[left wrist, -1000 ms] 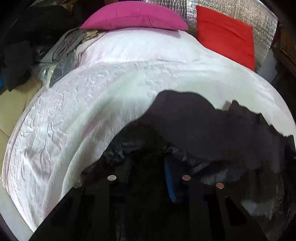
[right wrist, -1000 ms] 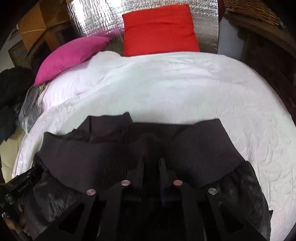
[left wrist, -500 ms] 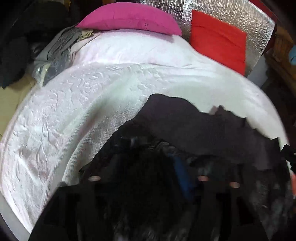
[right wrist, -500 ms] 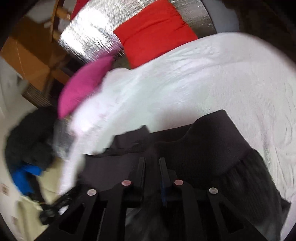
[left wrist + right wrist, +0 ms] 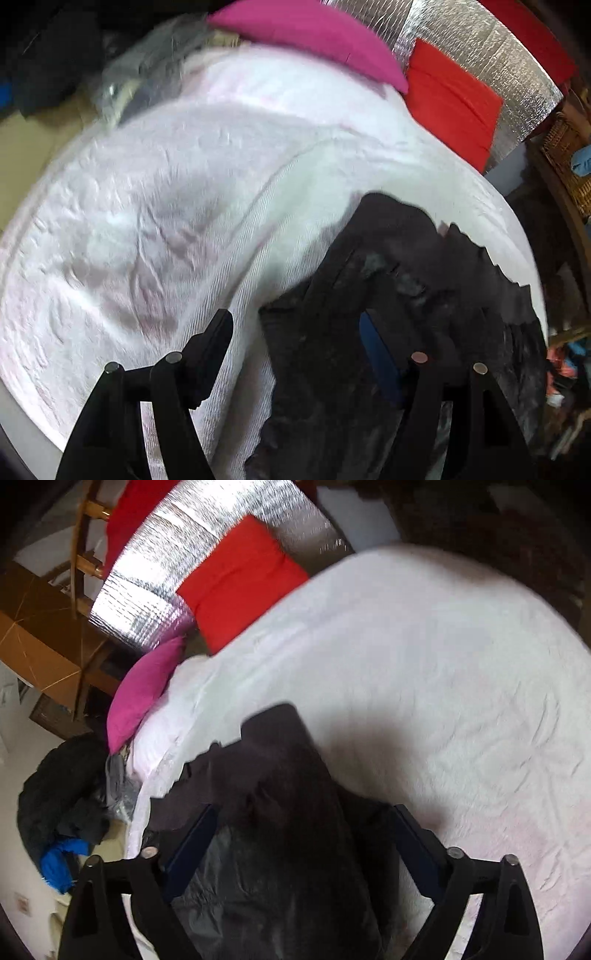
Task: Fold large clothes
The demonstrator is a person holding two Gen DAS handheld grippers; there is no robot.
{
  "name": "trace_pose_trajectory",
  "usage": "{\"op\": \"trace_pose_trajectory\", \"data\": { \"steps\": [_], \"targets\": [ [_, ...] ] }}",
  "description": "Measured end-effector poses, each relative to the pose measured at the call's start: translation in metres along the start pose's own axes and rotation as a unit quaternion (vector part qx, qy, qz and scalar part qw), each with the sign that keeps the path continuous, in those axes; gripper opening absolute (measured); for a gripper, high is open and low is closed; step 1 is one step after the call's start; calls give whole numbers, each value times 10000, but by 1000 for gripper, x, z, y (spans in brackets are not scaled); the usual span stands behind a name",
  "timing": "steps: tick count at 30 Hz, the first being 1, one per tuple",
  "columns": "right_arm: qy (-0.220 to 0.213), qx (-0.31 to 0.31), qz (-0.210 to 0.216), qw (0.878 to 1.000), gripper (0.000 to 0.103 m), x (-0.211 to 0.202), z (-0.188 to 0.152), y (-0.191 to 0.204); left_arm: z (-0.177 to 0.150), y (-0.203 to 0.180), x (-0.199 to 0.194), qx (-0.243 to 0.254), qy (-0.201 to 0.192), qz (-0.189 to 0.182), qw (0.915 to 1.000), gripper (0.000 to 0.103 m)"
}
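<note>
Both tongs now spread, jacket released | bedspread rightward bare

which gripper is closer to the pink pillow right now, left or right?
Left, judging by its larger look. Left gripper is at the dark jacket's pillow-side edge; pink pillow. Right gripper is over the jacket, farther off.

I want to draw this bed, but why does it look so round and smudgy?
Left wrist view: the fisheye lens bends the white bedspread into a dome, and motion smears the pink pillow. Right wrist view: same bending; the red pillow is blurred, and the dark jacket casts a soft shadow on the bedspread.
</note>
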State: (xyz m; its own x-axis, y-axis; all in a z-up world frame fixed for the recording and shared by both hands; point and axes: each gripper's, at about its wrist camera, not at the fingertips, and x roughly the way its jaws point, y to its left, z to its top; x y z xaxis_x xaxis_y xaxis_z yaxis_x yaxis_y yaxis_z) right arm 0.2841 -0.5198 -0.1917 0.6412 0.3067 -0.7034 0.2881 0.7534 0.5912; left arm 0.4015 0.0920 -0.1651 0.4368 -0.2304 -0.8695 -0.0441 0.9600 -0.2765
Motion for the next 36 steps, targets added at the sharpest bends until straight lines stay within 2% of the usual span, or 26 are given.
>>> {"op": "trace_pose_trajectory", "data": {
  "steps": [3, 6, 7, 8, 9, 10, 11, 12, 13, 15, 17, 20, 24, 25, 26, 27, 28, 29, 36],
  "targets": [
    [251, 76, -304, 9992, 89, 13, -4, -7, -4, 8, 8, -25, 252, -93, 9996, 72],
    [493, 165, -286, 9982, 77, 29, -7, -10, -9, 7, 12, 4, 264, -58, 9996, 71],
    [517, 167, -307, 9981, 74, 33, -7, -10, -10, 5, 13, 65, 238, -24, 9997, 64],
    [540, 143, -362, 9978, 69, 36, -8, -7, -10, -1, 14, 148, 209, -26, 9997, 50],
    [558, 98, -414, 9975, 61, 39, -8, -3, -10, -4, 16, 183, 209, -67, 9996, 42],
    [567, 57, -455, 9973, 56, 39, -8, 0, -10, -11, 17, 246, 192, -131, 9994, 29],
    [555, -24, -537, 9970, 46, 41, -9, 6, -10, -18, 17, 336, 148, -92, 9993, 23],
    [511, -120, -595, 9968, 40, 40, -10, 12, -10, -23, 16, 430, 74, 37, 9990, 21],
    [454, -186, -627, 9968, 40, 39, -8, 13, -11, -28, 14, 525, -27, 137, 9985, 16],
    [267, -301, -648, 9971, 36, 32, -7, 22, -9, -33, 7, 641, -243, 167, 9975, 13],
    [217, -448, -708, 9962, 35, 30, -8, 22, -9, -32, 9, 660, -302, 289, 9969, 13],
    [428, -327, -845, 9950, 35, 45, -11, 7, -9, -25, 24, 510, 15, 351, 9981, 13],
    [406, -120, -586, 9974, 38, 36, -10, 5, -8, -31, 13, 557, -92, 468, 9973, 19],
    [383, -91, -559, 9977, 39, 33, -11, 5, -9, -31, 10, 564, -90, 540, 9969, 32],
    [362, -52, -530, 9979, 45, 29, -11, 6, -12, -31, 6, 576, -106, 599, 9965, 48],
    [370, -28, -524, 9979, 68, 26, -11, 7, -15, -33, 3, 624, -142, 652, 9958, 55],
    [388, -1, -468, 9981, 76, 22, -12, 7, -19, -35, -1, 714, -184, 735, 9946, 65],
    [376, 25, -388, 9985, 80, 18, -14, 6, -24, -37, -6, 831, -255, 839, 9927, 66],
    [325, 98, -204, 9992, 80, -12, -36, -4, -49, -49, -41, 1412, -839, 1350, 9771, 66]
  ]
}}
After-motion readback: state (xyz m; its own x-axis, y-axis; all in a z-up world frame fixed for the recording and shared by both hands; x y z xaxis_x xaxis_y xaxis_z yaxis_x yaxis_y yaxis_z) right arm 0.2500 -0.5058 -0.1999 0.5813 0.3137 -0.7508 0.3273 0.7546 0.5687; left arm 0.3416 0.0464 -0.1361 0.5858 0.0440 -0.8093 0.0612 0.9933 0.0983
